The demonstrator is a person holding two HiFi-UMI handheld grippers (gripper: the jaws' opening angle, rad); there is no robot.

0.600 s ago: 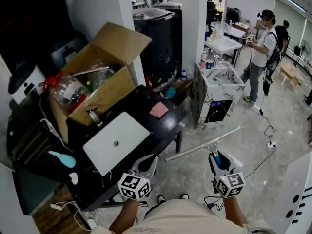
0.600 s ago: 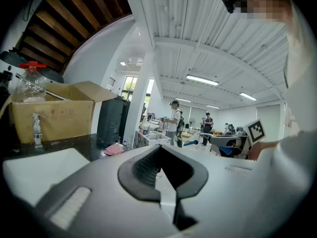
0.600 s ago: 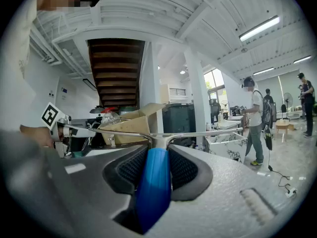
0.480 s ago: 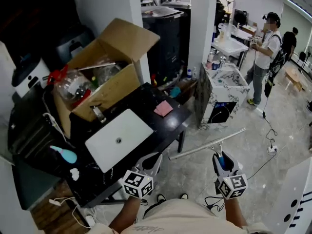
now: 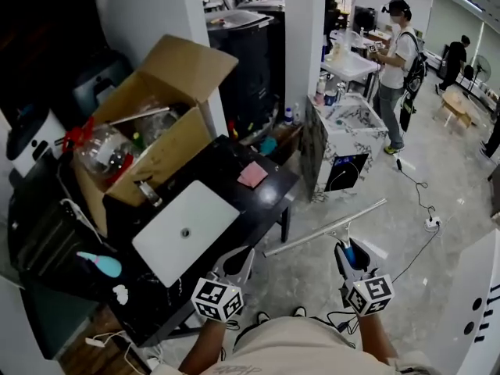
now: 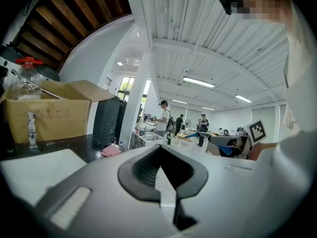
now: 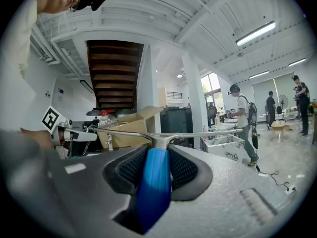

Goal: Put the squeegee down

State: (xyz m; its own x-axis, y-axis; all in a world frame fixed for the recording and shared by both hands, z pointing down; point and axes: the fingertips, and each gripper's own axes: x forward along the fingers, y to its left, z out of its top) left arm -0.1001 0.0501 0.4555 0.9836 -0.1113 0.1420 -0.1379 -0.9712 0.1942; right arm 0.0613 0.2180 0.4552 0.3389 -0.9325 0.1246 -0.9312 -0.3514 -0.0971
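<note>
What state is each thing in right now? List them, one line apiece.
squeegee: held off the floor by its blue handle, blade about level, not yet put down
right gripper: shut on the squeegee's handle
left gripper: shut, nothing between its jaws
cardboard box: flaps open, filled with things
pink cloth: lying flat on the black table

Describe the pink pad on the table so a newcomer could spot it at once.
Find the black table with the open cardboard box at its back. Beyond the white slab, near the table corner closest to the white pillar, lies the pad. It is small, flat and square, and the only pink thing there.
</note>
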